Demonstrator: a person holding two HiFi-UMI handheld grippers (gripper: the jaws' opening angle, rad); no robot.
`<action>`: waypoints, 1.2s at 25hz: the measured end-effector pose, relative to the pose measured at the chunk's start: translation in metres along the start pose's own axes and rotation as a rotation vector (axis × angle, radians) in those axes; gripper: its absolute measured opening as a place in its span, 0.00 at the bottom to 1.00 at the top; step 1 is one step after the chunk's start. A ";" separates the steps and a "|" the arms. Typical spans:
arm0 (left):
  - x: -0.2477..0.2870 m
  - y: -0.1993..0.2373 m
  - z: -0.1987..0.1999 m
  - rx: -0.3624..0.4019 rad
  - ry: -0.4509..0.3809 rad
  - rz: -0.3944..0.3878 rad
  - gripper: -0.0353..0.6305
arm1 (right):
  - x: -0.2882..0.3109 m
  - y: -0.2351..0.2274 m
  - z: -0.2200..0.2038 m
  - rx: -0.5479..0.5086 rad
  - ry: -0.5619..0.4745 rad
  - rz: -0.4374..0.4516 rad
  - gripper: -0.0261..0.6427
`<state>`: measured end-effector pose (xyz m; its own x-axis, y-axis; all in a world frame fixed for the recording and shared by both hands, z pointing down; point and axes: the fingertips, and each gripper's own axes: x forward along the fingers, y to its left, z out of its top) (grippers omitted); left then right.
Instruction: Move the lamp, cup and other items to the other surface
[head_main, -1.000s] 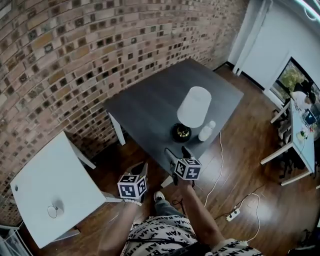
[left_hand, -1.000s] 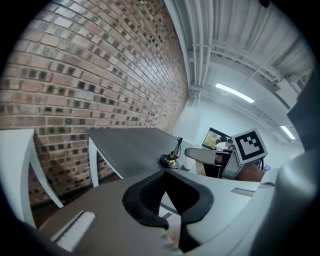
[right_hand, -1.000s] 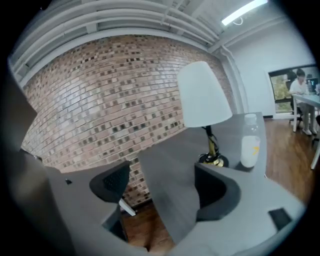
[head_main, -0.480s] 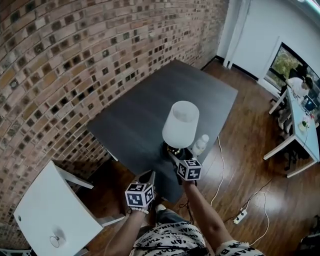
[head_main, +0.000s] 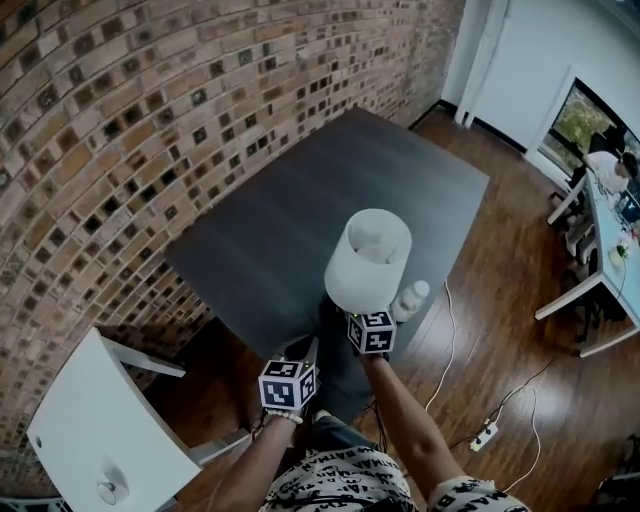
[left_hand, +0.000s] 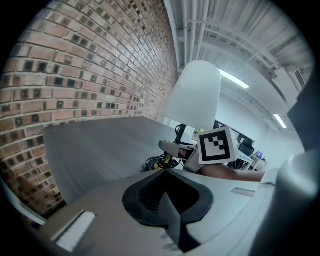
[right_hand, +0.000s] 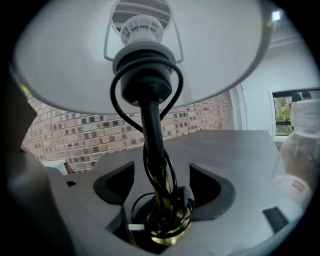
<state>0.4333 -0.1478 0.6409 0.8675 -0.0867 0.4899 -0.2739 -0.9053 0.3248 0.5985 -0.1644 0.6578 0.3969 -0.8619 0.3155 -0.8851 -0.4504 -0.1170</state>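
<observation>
The lamp has a white shade (head_main: 368, 262) and stands near the front edge of the dark grey table (head_main: 270, 230). Its black stem (right_hand: 152, 135), wound with cord, rises from a brass base (right_hand: 162, 227) between the jaws of my right gripper (right_hand: 161, 197). Those jaws are closing, with a gap left on each side of the stem. In the head view the shade hides the jaws and only the marker cube (head_main: 371, 331) shows. A clear plastic bottle (head_main: 410, 298) stands just right of the lamp. My left gripper (head_main: 306, 350) hangs shut and empty before the table edge.
A small white table (head_main: 100, 430) stands at the lower left with a small round object (head_main: 108, 490) on it. A brick wall (head_main: 120, 120) runs behind both tables. A white cable and power strip (head_main: 485, 432) lie on the wooden floor to the right.
My right gripper has moved forward from short of the lamp's base to under the shade, its jaws now round the stem. The left gripper has followed a little.
</observation>
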 end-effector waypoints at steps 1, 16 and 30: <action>0.005 0.003 0.003 -0.004 -0.001 0.003 0.06 | 0.005 0.001 -0.002 -0.001 0.001 0.002 0.54; 0.012 0.019 -0.007 -0.022 0.079 0.000 0.06 | 0.008 0.004 0.025 -0.203 -0.087 -0.105 0.09; -0.090 0.067 -0.008 -0.155 -0.033 0.213 0.06 | -0.027 0.138 0.070 -0.289 -0.123 0.160 0.07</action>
<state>0.3337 -0.1977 0.6256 0.7958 -0.2848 0.5344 -0.5102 -0.7907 0.3384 0.4819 -0.2193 0.5674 0.2579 -0.9458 0.1971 -0.9638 -0.2377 0.1207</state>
